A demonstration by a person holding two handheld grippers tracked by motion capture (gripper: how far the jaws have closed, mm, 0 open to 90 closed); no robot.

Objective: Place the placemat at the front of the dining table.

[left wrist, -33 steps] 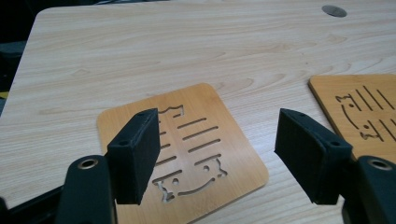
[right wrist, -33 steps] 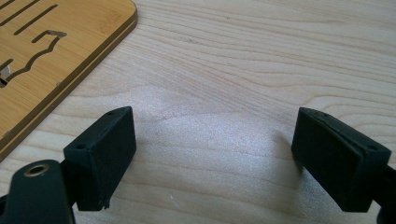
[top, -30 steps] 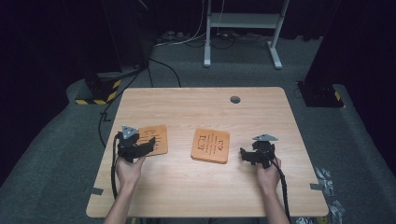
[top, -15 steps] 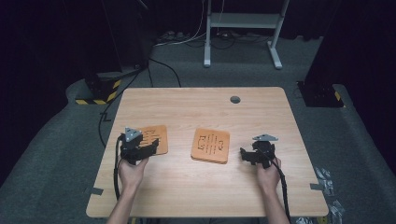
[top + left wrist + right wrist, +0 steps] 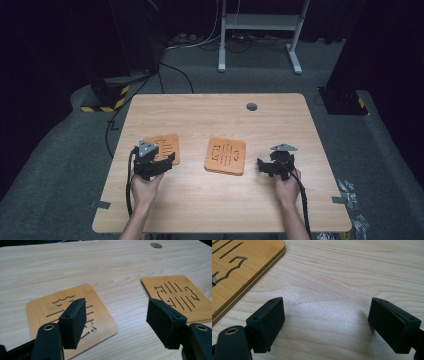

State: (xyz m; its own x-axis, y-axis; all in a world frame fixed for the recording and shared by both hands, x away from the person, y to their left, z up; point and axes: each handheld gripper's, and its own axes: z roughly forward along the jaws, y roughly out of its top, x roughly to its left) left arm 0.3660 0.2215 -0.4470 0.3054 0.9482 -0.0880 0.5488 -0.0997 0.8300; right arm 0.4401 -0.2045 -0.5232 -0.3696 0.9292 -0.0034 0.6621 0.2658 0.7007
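High view showed two wooden coasters on the table [image 5: 210, 200], with the cable hole [image 5: 251, 106] as my landmark. Left coaster [image 5: 165, 147] sat well toward the person's side of the hole and off to its left; middle coaster [image 5: 226, 156] sat almost straight toward the person from the hole. Both lay flat, well apart from each other.

Left gripper [image 5: 162, 161] hovered over the near edge of the left coaster, jaws apart, nothing between them. Left gripper view had one pad [image 5: 73, 322] above the coaster's cut-out pattern and the other past its corner, so my guess was it was lining up to pinch that edge.

Right gripper [image 5: 264, 167] sat just beside the middle coaster, on the side away from the left one, jaws also wide apart over bare wood. Right gripper view put the coaster's corner [image 5: 249, 262] off to one side, so it looked parked, waiting.

Versus a second earlier: left gripper had crept slightly toward the person along the coaster; right one hadn't moved, and neither coaster had shifted.
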